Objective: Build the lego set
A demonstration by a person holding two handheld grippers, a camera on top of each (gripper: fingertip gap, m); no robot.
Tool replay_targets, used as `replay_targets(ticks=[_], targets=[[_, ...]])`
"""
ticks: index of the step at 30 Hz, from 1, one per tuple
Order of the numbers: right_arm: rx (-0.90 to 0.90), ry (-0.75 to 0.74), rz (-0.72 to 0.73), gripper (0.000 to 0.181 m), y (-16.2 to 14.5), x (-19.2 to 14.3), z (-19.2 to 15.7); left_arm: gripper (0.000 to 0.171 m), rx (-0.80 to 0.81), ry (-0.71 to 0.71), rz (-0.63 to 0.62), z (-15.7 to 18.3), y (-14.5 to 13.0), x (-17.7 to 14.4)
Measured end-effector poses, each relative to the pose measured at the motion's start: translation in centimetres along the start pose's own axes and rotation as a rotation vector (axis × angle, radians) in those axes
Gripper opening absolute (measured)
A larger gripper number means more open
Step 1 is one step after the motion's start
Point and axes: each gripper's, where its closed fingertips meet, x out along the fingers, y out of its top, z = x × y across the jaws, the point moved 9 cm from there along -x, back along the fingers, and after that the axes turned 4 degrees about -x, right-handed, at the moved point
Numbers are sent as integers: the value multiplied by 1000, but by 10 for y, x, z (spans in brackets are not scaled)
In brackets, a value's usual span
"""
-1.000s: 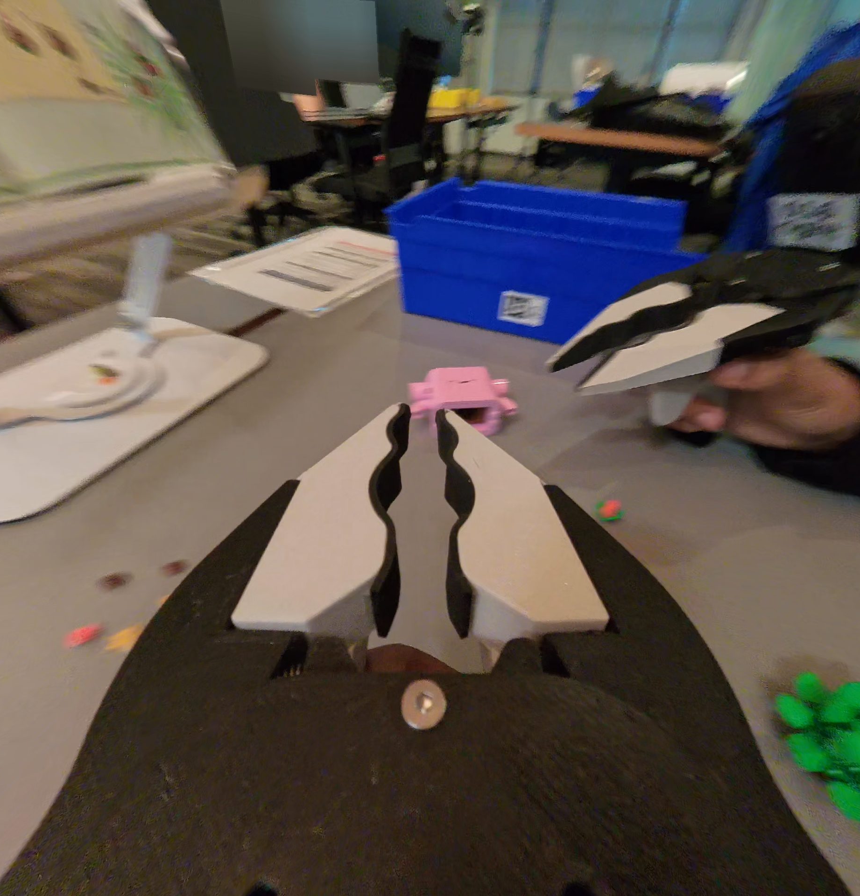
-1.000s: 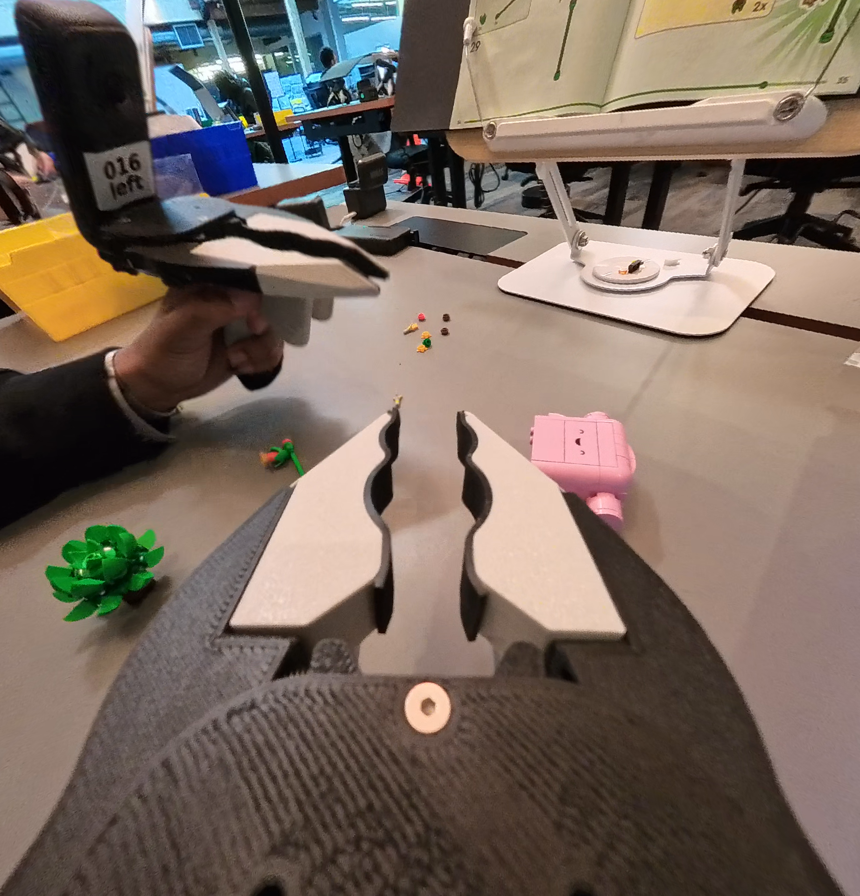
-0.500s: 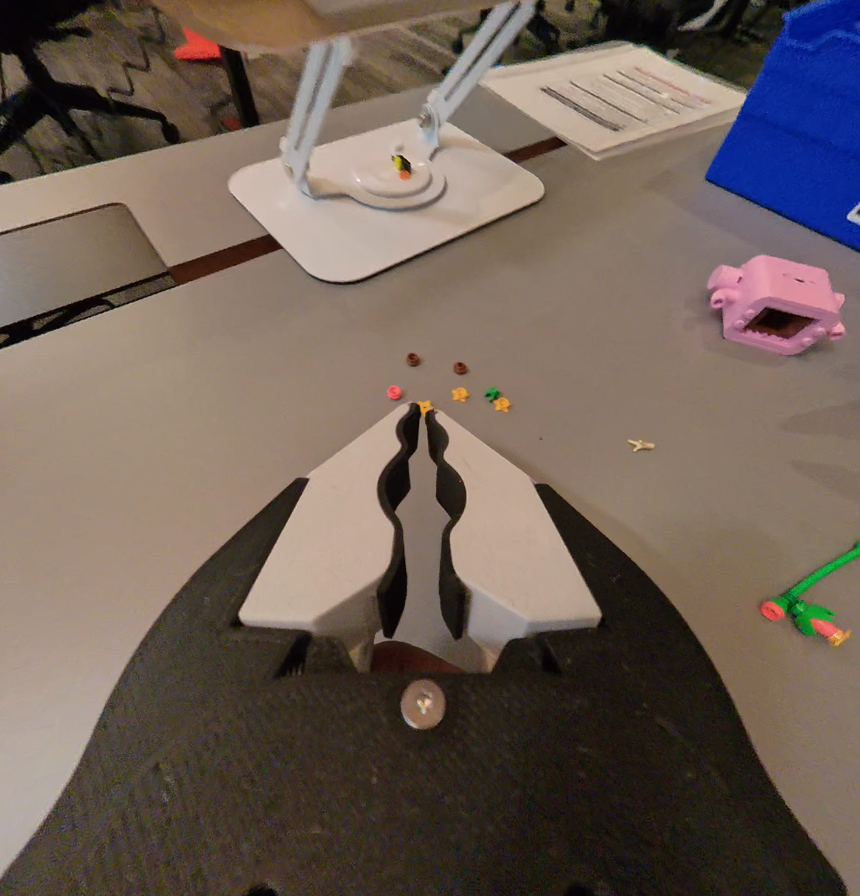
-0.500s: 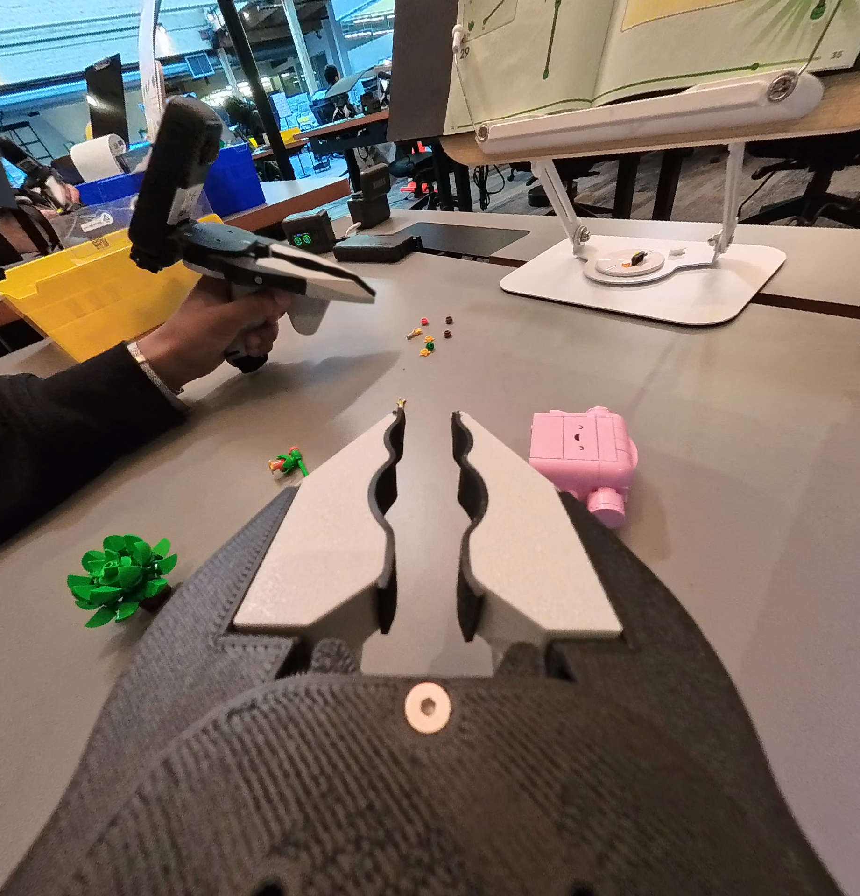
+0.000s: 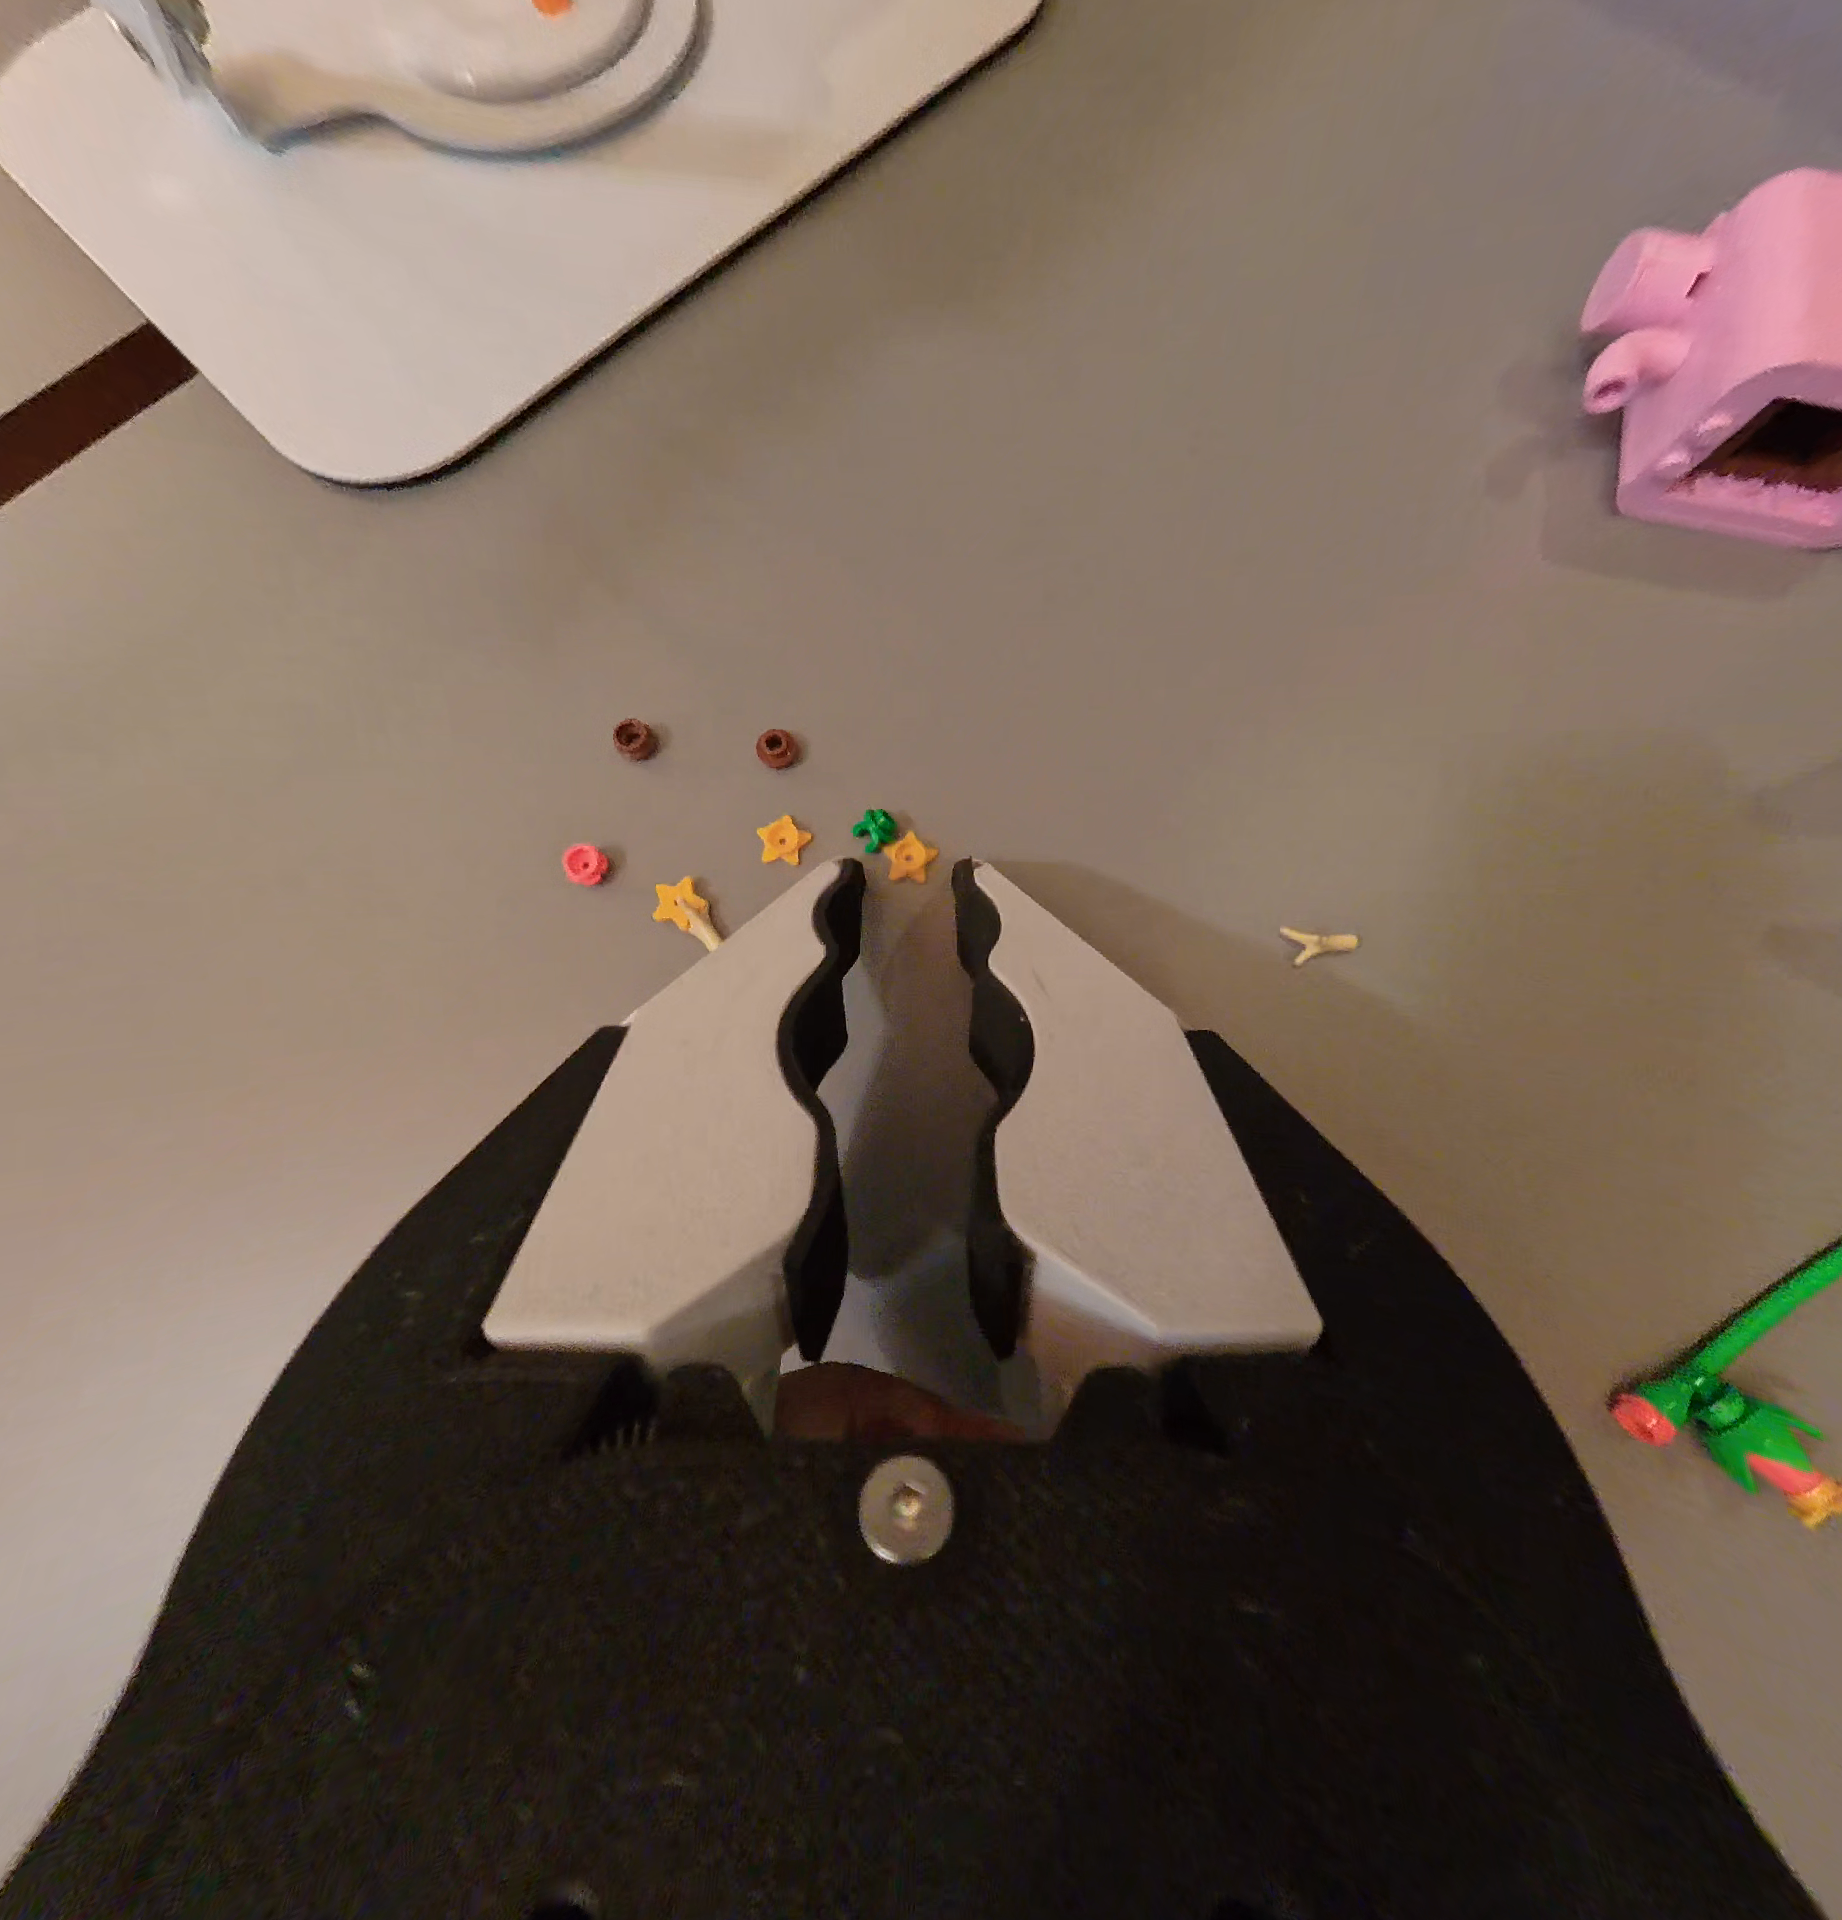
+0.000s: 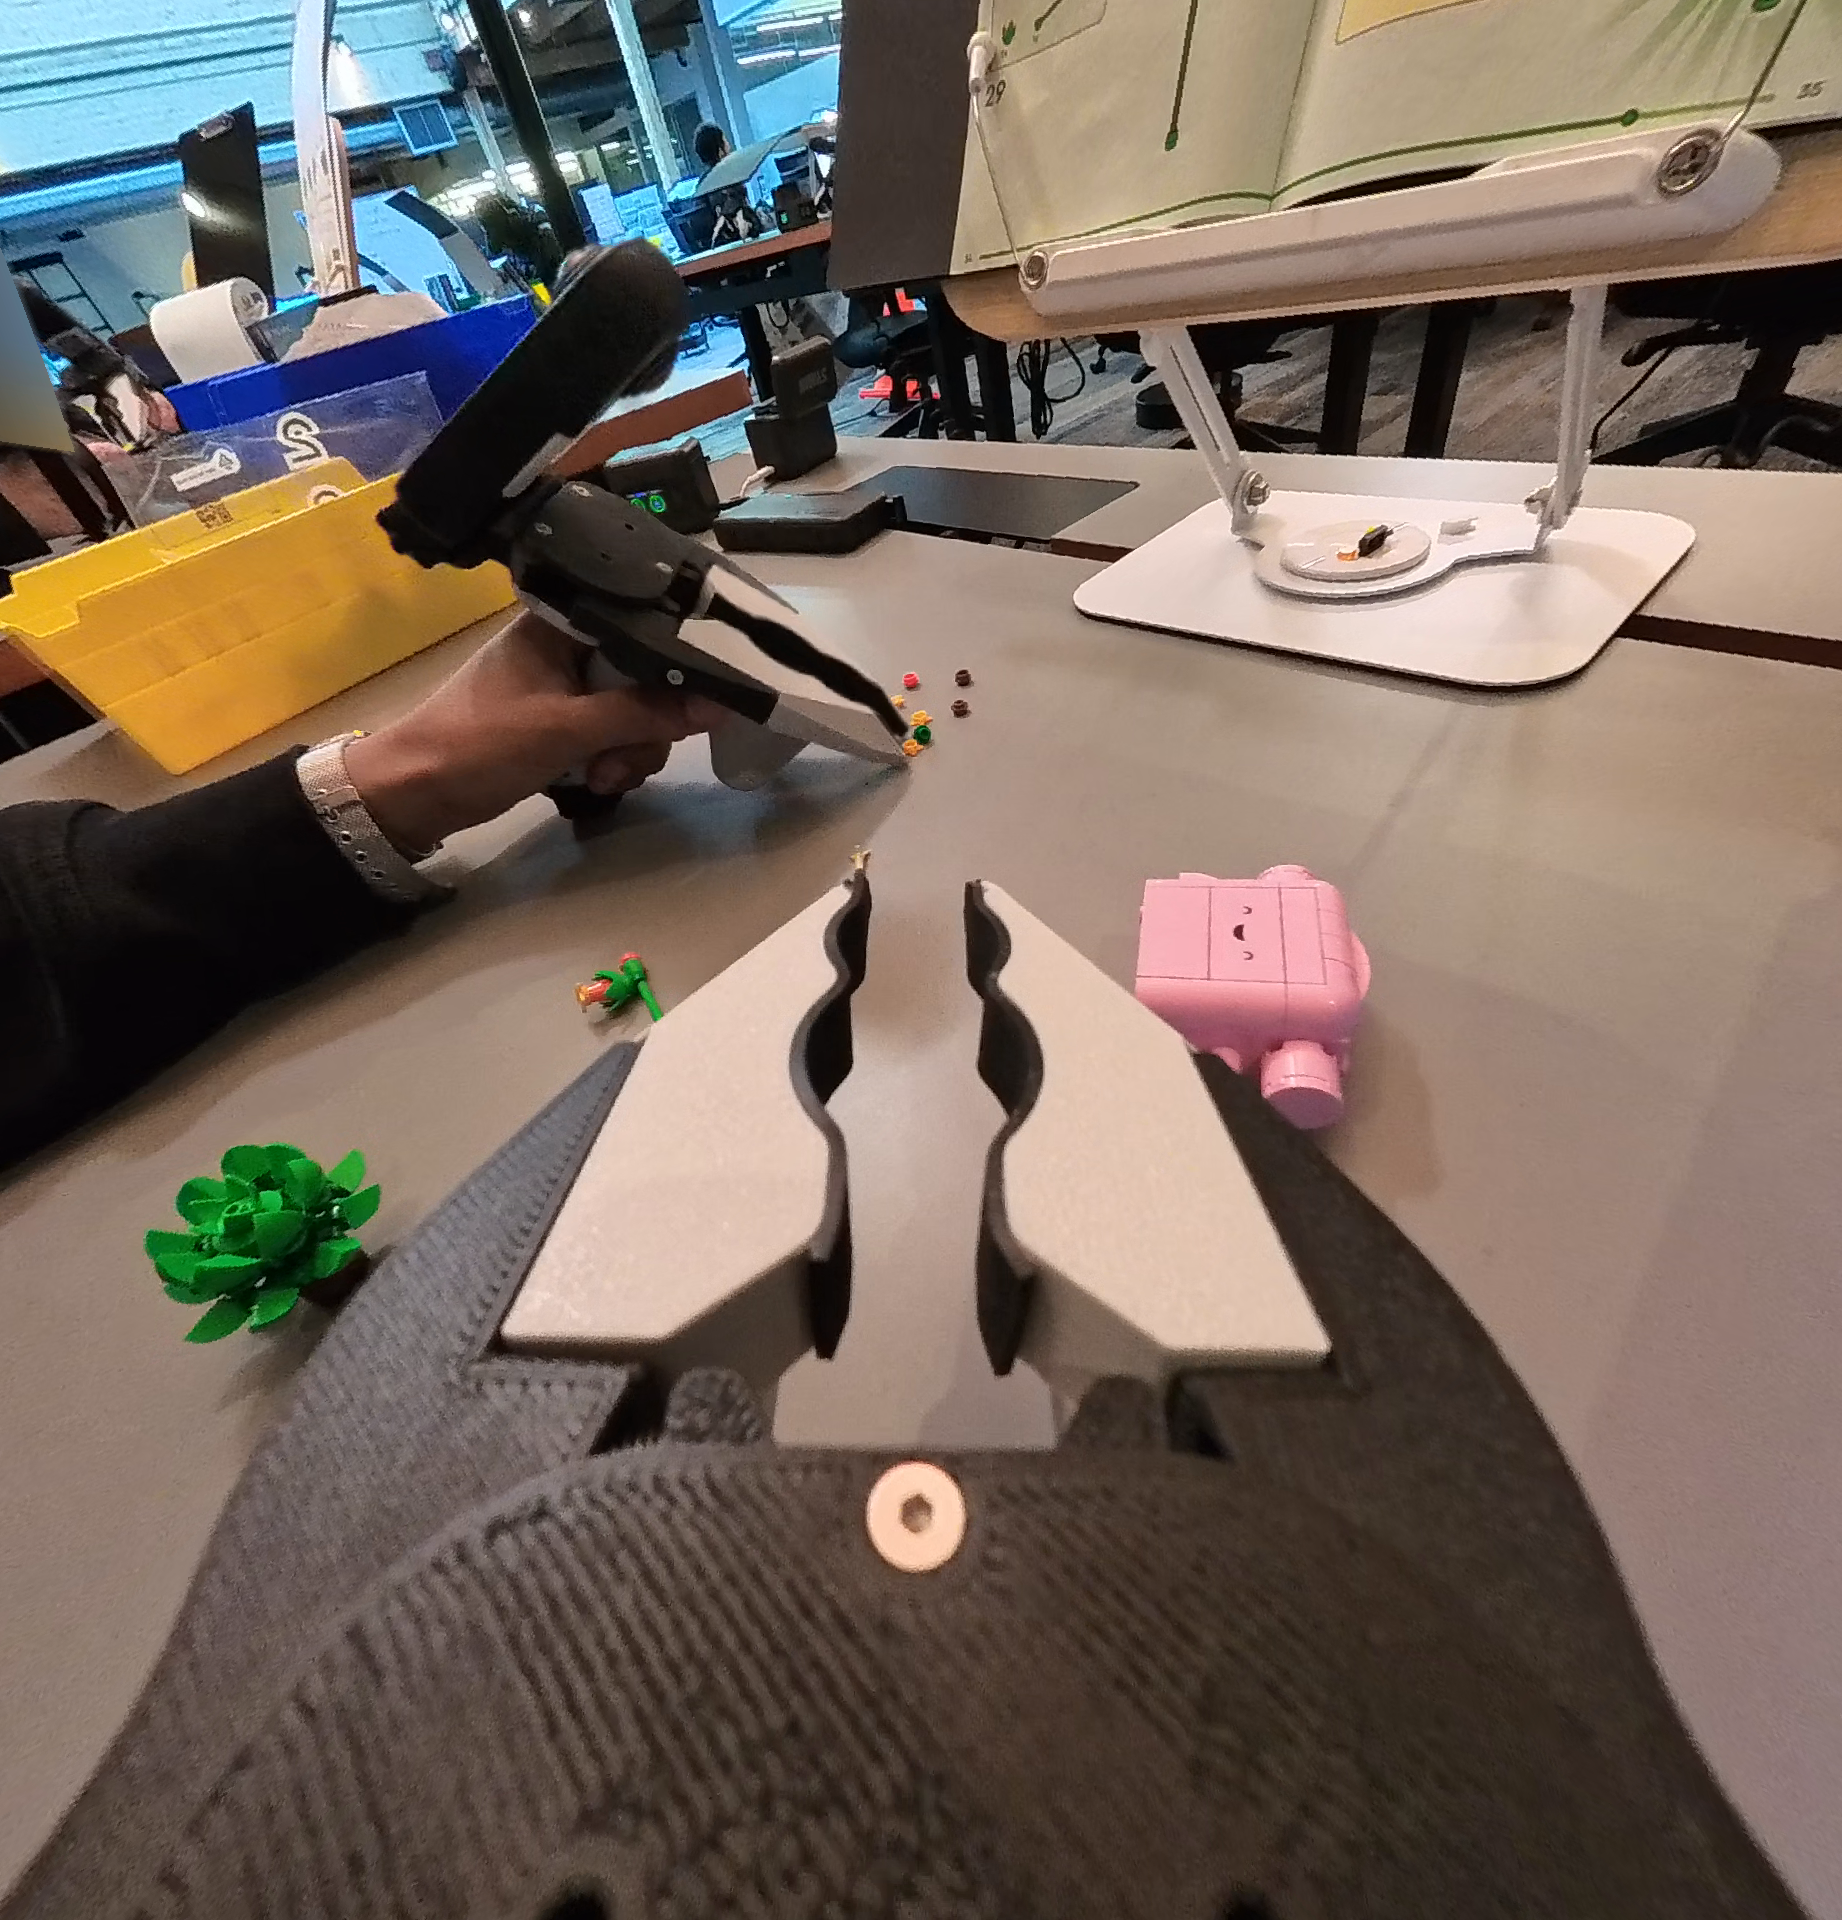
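My left gripper (image 5: 909, 864) is open and empty, tips low over the grey table, with a yellow star piece (image 5: 910, 857) between the tips. Around it lie a green piece (image 5: 874, 828), other yellow stars (image 5: 783, 838), a red stud (image 5: 584, 863) and two brown studs (image 5: 634, 739). The left gripper also shows in the right wrist view (image 6: 901, 740), tips down at the small pieces. My right gripper (image 6: 917, 891) is open and empty, above the table. The pink lego pot (image 6: 1249, 971) stands right of it; it also shows in the left wrist view (image 5: 1748, 384).
A green stem with a red flower (image 5: 1727, 1403) and a cream twig piece (image 5: 1317, 943) lie to the right. A green leafy build (image 6: 257, 1236) sits at left. The white book stand (image 6: 1416, 613) holds the instruction book (image 6: 1416, 94). A yellow bin (image 6: 231, 613) stands far left. Some 20 cm of space lies between my two pairs of fingers. My left gripper is the nearer one to the red stud (image 5: 584, 863): about 5 cm, against 25 cm. It is also in sight in the right wrist view (image 6: 908, 676). My right gripper is the nearer one to the pink lego pot (image 6: 1249, 971): about 7 cm, against 20 cm.
My left gripper has swung left from the pink pot, tipped down to the small loose pieces and opened its jaws a little wider. The right gripper has stayed nearly still.
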Motion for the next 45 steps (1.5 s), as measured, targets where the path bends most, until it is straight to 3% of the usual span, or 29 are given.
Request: replay_targets(ticks=[5,9,15,19,22,26,29,36,45], targets=[[1,-3,-10,17,0,1,0,18,-18,-23,-5,-1,3,4],[-6,-5,-15,17,-1,2,0,6,-22,-45,9,-1,4,2],[-29,-9,-9,16,0,1,-3,5,-55,-142,176,3,6,-16],[-89,4,30,18,2,0,-10,4,-179,-574,408,24,14,-41],[-155,31,153,23,10,-5,-21,4,-266,-928,572,44,26,-60],[-333,-30,262,24,20,-15,-35,4,-387,-1304,667,68,35,-68],[-350,-5,343,21,26,-19,-47,4,-418,-1453,673,87,36,-65],[-72,233,473,24,30,-17,-53,4,-282,-1456,610,119,37,-63],[-30,222,470,22,28,-15,-47,3,-293,-1444,557,125,35,-53]])
